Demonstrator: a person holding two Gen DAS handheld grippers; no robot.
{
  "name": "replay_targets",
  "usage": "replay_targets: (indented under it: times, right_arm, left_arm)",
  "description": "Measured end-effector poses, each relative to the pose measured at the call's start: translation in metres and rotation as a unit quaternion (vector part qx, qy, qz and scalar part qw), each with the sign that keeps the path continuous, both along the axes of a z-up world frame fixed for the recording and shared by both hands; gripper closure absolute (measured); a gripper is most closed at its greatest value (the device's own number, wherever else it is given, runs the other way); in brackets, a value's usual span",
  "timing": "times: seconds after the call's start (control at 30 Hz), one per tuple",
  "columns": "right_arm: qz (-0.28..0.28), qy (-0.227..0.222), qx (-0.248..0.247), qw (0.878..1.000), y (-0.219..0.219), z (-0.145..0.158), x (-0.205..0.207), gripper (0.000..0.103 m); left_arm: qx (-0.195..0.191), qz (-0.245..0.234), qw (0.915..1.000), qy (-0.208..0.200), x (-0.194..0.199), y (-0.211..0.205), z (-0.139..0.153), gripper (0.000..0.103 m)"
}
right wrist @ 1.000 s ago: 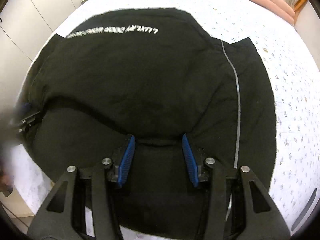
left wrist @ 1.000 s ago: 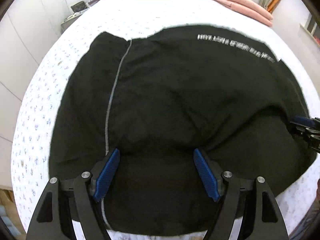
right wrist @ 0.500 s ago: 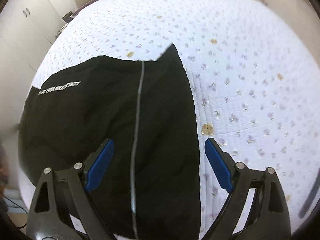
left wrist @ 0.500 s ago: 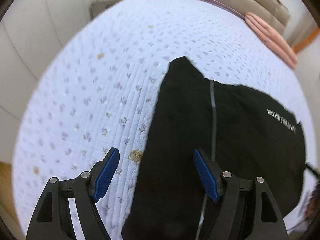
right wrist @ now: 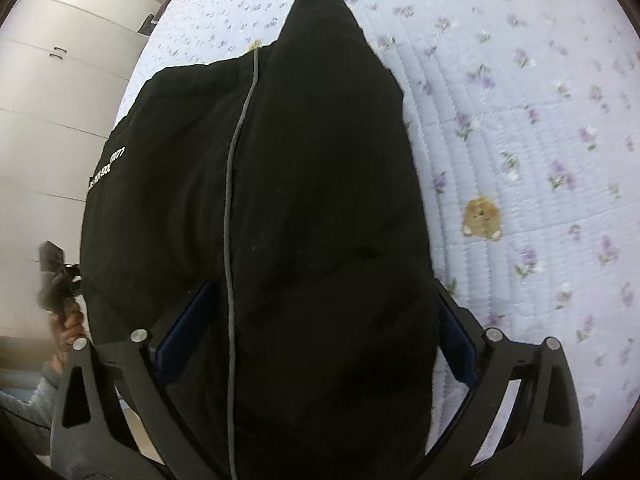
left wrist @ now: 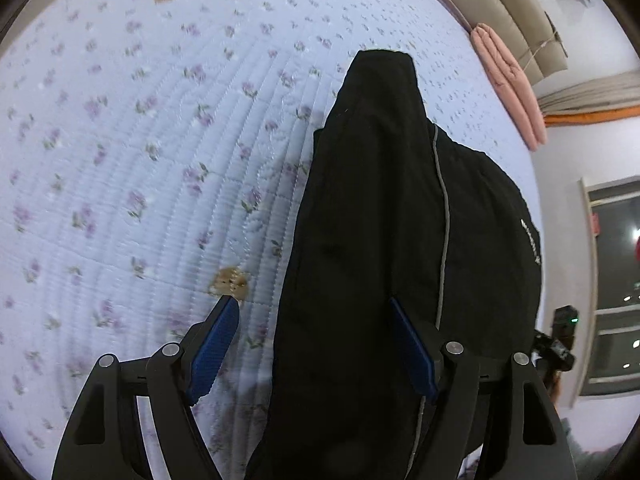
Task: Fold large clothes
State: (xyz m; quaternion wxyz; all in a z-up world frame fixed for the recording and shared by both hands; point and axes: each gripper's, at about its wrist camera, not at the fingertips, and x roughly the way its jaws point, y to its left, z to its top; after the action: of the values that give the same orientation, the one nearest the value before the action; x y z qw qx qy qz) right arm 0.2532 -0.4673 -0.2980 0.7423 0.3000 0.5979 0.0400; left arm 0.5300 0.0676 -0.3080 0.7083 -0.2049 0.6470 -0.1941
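A bed covered by a pale blue quilted bedspread [left wrist: 140, 152] with a small purple floral print and scattered tan bear motifs fills most of both views. A beige padded headboard [left wrist: 504, 12] runs along its far edge, with a folded pink blanket [left wrist: 508, 80] lying just beside it. White walls. A window [left wrist: 616, 280] with a pale frame shows dark outside with small lights. White wardrobe doors [right wrist: 52, 92] with small handles stand on the opposite side.
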Motion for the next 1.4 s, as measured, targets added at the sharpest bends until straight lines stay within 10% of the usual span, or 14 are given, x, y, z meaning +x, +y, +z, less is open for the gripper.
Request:
replay_targets:
  times: [0.23,0.33,0.6,1.1,1.17,1.27,1.4]
  right_arm:
    - [0.024,-0.01,0.019,0.999,0.019,-0.005,0.012,0.007]
    - [0.011,-0.024,0.029,0.999,0.02,-0.003,0.01,0.021]
    - [-0.014,-0.052,0.006,0.999,0.018,0.019,0.001,0.065]
    - [0.051,-0.17,-0.088,0.98,0.068,0.133,-0.045,0.093]
    - [0.069,-0.194,-0.058,0.977,0.081,0.153,-0.055,0.093]
    - [0.098,-0.163,-0.158,0.969,0.114,0.166,-0.061,0.089]
    - [0.094,-0.091,-0.176,0.976,0.107,0.114,-0.052,0.056]
  left_arm:
    - [-0.076,-0.011,0.9963,0.038,-0.016,-0.008,-0.018,0.025]
    - [-0.081,-0.022,0.9963,0.019,-0.018,-0.024,-0.014,0.052]
    - [-0.051,-0.013,0.9969,-0.059,-0.04,-0.043,0.037,0.076]
    - [-0.106,-0.063,0.9726,-0.197,-0.129,-0.049,0.169,0.083]
    - [-0.121,-0.065,0.9689,-0.206,-0.143,-0.042,0.181,0.085]
    - [-0.092,-0.084,0.9692,-0.213,-0.159,-0.039,0.183,0.086]
    - [-0.012,-0.05,0.9864,-0.156,-0.15,-0.021,0.124,0.086]
